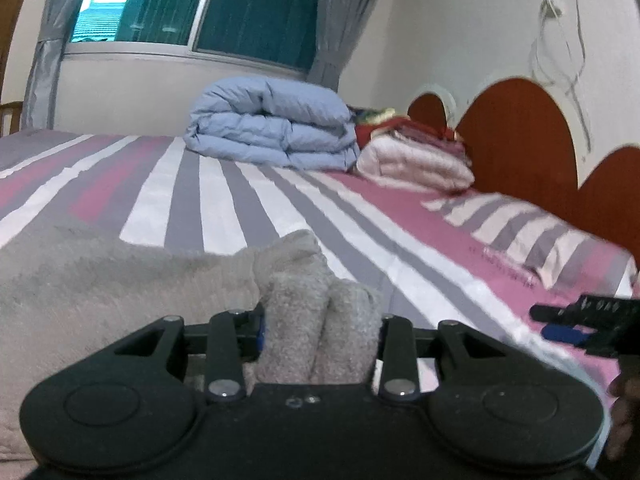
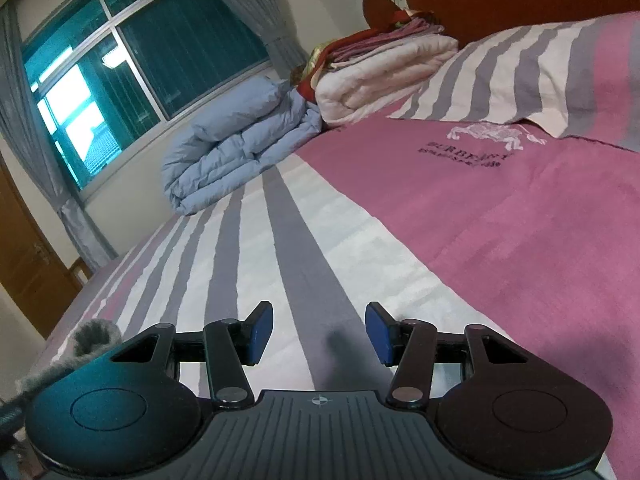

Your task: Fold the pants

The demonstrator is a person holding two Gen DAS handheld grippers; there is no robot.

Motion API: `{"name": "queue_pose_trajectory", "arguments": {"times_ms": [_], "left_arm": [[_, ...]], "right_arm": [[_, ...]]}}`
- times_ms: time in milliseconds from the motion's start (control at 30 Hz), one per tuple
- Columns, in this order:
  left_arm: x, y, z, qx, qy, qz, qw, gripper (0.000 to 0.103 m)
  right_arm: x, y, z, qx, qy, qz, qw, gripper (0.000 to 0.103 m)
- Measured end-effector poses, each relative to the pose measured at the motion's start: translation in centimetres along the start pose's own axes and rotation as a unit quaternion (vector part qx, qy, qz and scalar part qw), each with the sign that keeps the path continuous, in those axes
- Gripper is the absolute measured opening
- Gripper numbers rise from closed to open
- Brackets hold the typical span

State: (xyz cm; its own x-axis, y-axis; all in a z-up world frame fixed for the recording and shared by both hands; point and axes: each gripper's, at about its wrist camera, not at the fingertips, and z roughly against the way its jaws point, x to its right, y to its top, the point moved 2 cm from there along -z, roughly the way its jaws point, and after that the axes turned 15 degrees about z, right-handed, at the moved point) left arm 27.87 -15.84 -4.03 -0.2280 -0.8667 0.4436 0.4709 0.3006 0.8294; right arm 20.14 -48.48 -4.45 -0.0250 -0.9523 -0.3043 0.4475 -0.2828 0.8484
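Note:
The pants (image 1: 100, 288) are of grey fuzzy fabric and lie spread on the striped bedsheet (image 1: 224, 208) at the lower left of the left wrist view. My left gripper (image 1: 320, 332) is shut on a thick bunched fold of them, which bulges up between its fingers. A tuft of the same pants (image 2: 94, 336) shows at the left edge of the right wrist view. My right gripper (image 2: 319, 334) stands open just above the sheet with nothing between its blue pads (image 2: 260, 332). The right gripper (image 1: 560, 322) also appears at the right edge of the left wrist view, apart from the pants.
A folded blue duvet (image 1: 272, 128) and a stack of folded white and red bedding (image 1: 412, 160) sit at the far side of the bed. A striped pillow (image 1: 532, 232) lies by the red-brown headboard (image 1: 520, 132). A wooden door (image 2: 24, 248) stands beyond the bed's left edge.

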Motion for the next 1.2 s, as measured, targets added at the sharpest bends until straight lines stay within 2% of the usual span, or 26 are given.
{"name": "queue_pose_trajectory", "arguments": {"times_ms": [167, 200, 267, 300, 333, 400, 467, 533, 667, 800, 933, 1033, 1133, 1200], "left_arm": [[0.8, -1.9, -0.5, 0.002, 0.011, -0.055, 0.9984, 0.027], [1.1, -2.2, -0.5, 0.003, 0.014, -0.070, 0.9975, 0.032], [1.8, -2.5, -0.5, -0.005, 0.005, -0.090, 0.9959, 0.050], [2.3, -2.6, -0.5, -0.012, -0.006, -0.095, 0.9954, 0.066], [2.7, -2.7, -0.6, -0.018, -0.015, -0.100, 0.9948, 0.074], [3.6, -3.0, -0.7, -0.023, -0.012, -0.113, 0.9932, 0.074], [3.5, -2.6, -0.2, -0.020, -0.020, -0.095, 0.9951, 0.072], [3.1, -2.0, 1.1, -0.009, -0.034, -0.083, 0.9959, 0.069], [1.8, -0.6, 4.8, 0.031, -0.057, -0.089, 0.9939, 0.071], [-2.8, 1.5, 9.2, 0.066, -0.024, -0.077, 0.9946, 0.073], [-9.7, 3.1, 12.7, 0.073, 0.063, -0.053, 0.9939, 0.074], [-14.7, 3.7, 15.0, 0.070, 0.124, -0.009, 0.9898, 0.074], [-18.3, 3.5, 17.1, 0.074, 0.155, 0.039, 0.9843, 0.076], [-19.8, 3.0, 18.1, 0.075, 0.159, 0.067, 0.9822, 0.077]], "right_arm": [[0.7, -0.5, 0.7, -0.005, -0.007, -0.006, 1.000, 0.051], [0.8, -0.6, 0.8, -0.007, -0.008, -0.008, 1.000, 0.051], [0.8, -0.8, 1.2, -0.009, -0.009, -0.009, 1.000, 0.051], [0.7, -0.9, 1.4, -0.009, -0.009, -0.009, 1.000, 0.051], [0.7, -0.9, 1.5, -0.010, -0.009, -0.009, 1.000, 0.051], [0.6, -0.9, 1.9, -0.011, -0.009, -0.012, 1.000, 0.051], [0.2, -0.8, 2.6, -0.009, -0.011, -0.008, 1.000, 0.051], [-0.1, -0.6, 3.2, -0.005, -0.012, -0.004, 1.000, 0.051], [-0.8, -0.3, 3.9, -0.004, -0.011, -0.001, 1.000, 0.051], [-3.6, -0.2, 4.2, -0.007, 0.025, 0.004, 1.000, 0.051], [-8.2, -0.9, 4.2, -0.008, 0.085, 0.019, 0.996, 0.051], [-11.3, -1.6, 3.5, -0.018, 0.130, 0.001, 0.991, 0.051], [-13.9, -2.4, 3.0, -0.028, 0.177, -0.027, 0.983, 0.051], [-15.4, -3.1, 2.7, -0.036, 0.202, -0.041, 0.978, 0.051]]}}
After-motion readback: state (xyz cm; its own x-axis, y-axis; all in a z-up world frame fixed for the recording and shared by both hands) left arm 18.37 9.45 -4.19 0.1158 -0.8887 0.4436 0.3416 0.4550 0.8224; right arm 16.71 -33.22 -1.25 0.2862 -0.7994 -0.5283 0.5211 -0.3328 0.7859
